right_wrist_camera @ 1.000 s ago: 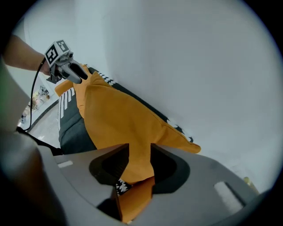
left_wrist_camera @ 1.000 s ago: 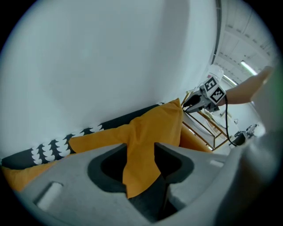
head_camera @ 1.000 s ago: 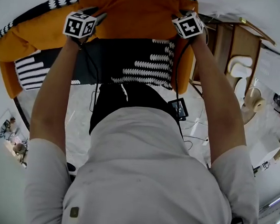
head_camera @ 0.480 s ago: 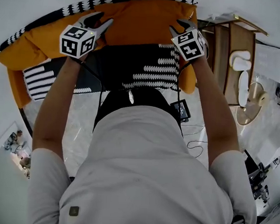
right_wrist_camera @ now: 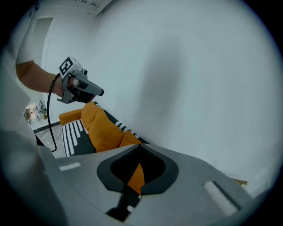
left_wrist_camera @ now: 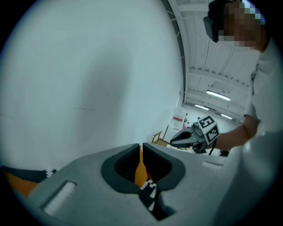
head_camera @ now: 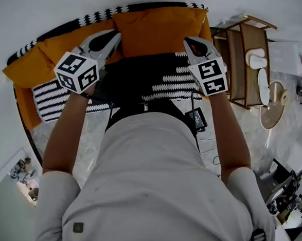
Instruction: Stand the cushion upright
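Note:
A big orange cushion (head_camera: 160, 30) stands upright against the back of the sofa (head_camera: 44, 97), above the black and white striped seat cover (head_camera: 167, 77). In the right gripper view the cushion (right_wrist_camera: 106, 131) leans on the wall side. My left gripper (head_camera: 115, 36) hangs in the air off the cushion's left corner. My right gripper (head_camera: 188, 41) hangs off its right corner. Both jaws have just been closing and are shut with nothing between them. Each gripper view shows the other gripper, the right gripper (left_wrist_camera: 173, 141) and the left gripper (right_wrist_camera: 101, 92), shut and empty.
A white wall rises right behind the sofa. A wooden side rack (head_camera: 245, 62) with white items stands to the sofa's right. A small black device (head_camera: 196, 118) and cables lie on the pale floor by my legs.
Both grippers have let go of the cushion's top corners, risen toward the camera and shut. The cushion stays upright against the sofa back.

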`<state>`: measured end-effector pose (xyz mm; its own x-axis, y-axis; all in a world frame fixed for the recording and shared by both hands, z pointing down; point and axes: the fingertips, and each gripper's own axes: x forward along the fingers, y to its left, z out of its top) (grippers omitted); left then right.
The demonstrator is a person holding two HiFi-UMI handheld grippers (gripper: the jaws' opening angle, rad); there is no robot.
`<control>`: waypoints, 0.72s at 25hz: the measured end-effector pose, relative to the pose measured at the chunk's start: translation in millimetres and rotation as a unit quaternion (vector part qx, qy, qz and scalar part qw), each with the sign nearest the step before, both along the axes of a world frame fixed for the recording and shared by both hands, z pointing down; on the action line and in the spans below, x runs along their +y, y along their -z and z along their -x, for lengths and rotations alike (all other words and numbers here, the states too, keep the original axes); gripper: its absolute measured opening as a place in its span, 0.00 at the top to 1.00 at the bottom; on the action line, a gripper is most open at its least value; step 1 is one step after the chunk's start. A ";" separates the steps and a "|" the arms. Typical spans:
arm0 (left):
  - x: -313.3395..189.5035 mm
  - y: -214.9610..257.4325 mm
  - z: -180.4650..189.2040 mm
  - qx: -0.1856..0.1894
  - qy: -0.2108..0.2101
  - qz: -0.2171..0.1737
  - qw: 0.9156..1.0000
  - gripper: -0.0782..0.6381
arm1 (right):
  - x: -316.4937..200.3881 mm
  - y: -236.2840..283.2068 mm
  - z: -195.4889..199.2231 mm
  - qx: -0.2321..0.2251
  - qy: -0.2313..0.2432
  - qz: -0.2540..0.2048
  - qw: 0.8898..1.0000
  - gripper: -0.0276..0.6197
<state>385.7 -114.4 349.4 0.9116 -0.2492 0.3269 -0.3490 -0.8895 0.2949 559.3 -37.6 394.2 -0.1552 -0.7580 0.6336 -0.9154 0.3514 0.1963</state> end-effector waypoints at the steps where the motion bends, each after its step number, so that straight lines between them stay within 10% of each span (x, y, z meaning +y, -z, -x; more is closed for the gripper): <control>1: 7.1 8.1 7.3 0.013 0.002 0.004 1.000 0.86 | 7.1 10.7 9.8 -0.014 -0.006 -0.009 1.000 0.94; 11: 82.7 61.9 56.6 0.076 -0.015 0.016 0.997 0.89 | 78.2 108.0 86.9 -0.089 -0.030 -0.121 0.988 0.94; 18: 127.5 99.2 56.6 0.121 -0.008 0.027 0.992 0.89 | 120.9 138.5 70.9 -0.096 -0.023 -0.153 0.983 0.94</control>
